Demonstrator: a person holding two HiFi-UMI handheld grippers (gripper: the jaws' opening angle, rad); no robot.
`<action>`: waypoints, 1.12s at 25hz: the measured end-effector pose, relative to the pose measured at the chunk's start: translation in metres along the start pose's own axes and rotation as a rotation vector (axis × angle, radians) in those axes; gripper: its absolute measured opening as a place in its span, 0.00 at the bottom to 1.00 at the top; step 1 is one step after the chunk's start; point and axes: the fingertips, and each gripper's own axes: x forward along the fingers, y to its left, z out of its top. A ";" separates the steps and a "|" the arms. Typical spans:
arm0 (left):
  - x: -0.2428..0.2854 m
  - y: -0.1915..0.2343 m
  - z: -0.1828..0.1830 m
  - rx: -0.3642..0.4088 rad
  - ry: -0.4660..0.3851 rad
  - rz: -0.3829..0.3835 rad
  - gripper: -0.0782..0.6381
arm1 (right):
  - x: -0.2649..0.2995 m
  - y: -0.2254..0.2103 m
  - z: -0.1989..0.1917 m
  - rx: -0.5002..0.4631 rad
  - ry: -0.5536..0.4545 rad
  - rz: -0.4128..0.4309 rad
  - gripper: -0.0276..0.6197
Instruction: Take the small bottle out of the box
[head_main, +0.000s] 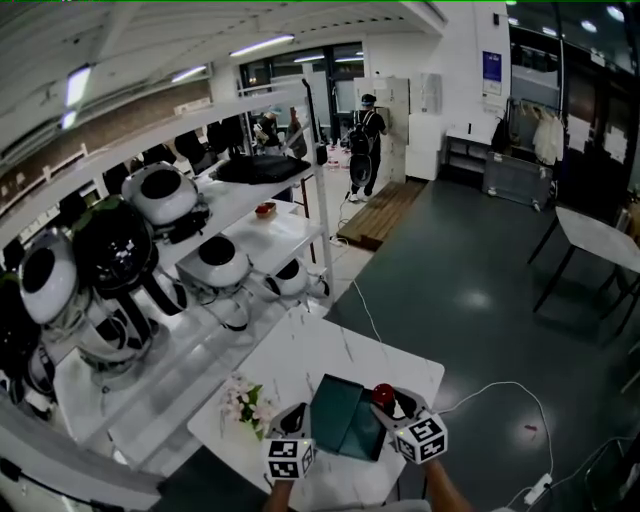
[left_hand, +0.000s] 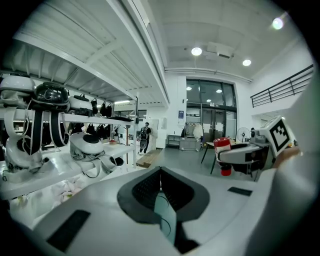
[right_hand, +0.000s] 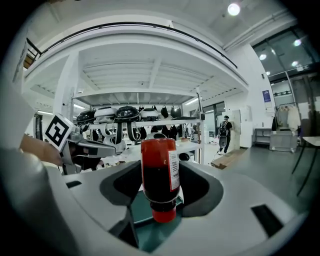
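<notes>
Lower centre: right hand-held gripper (right_hand: 160, 186) pinches the small bottle (right_hand: 159, 167) over the box (head_main: 338, 415), left hand-held gripper (left_hand: 161, 192) clamps its edge; removal looks nearly complete.

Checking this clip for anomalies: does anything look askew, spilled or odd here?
Only the small bottle held by the right gripper: it appears inverted, red cap down over the teal box. Nothing spilled shows.

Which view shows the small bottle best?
Right gripper view: the small bottle fills the middle, cap down, clamped by the right gripper. Head view shows a red speck; left gripper view a partly hidden sliver.
</notes>
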 end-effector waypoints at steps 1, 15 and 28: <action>0.000 -0.001 0.002 0.002 -0.005 -0.002 0.14 | -0.002 0.000 0.000 -0.001 0.001 -0.003 0.41; 0.005 -0.003 0.008 0.018 -0.022 -0.006 0.14 | -0.001 -0.001 -0.001 -0.021 0.002 -0.006 0.41; 0.007 -0.005 0.008 0.028 -0.012 -0.006 0.14 | 0.002 -0.004 -0.005 -0.034 0.016 -0.003 0.41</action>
